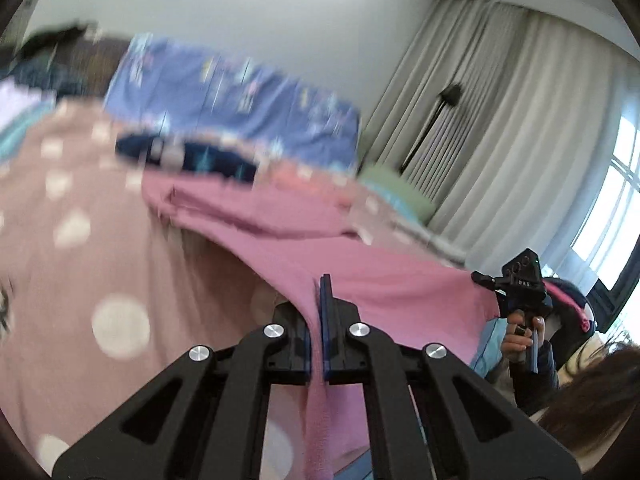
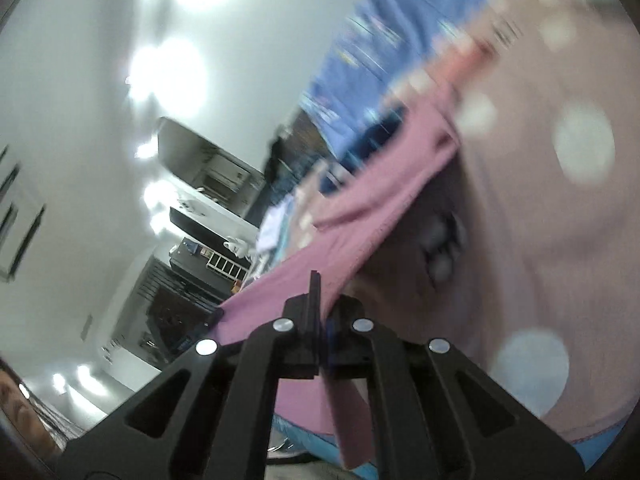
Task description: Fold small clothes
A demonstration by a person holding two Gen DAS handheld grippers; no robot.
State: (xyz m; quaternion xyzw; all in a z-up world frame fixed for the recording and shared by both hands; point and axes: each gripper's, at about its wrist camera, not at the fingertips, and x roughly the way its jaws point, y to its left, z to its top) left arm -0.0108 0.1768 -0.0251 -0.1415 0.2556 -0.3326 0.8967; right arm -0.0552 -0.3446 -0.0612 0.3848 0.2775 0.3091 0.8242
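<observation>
A small pink garment (image 1: pixel 304 240) hangs stretched in the air above a bed. My left gripper (image 1: pixel 320 292) is shut on one corner of its edge. My right gripper (image 2: pixel 318 292) is shut on the other corner; the same cloth (image 2: pixel 384 196) runs away from it toward the bed. In the left wrist view the right gripper (image 1: pixel 490 280) shows at the right, held by a hand, with the cloth taut between the two grippers. Both views are blurred.
A dusty-pink blanket with white dots (image 1: pixel 80 240) covers the bed below. A blue patterned pillow (image 1: pixel 240 100) and a dark blue garment (image 1: pixel 188 156) lie at the far side. Curtains (image 1: pixel 500 120) and a window are on the right. Shelves (image 2: pixel 208 272) stand behind.
</observation>
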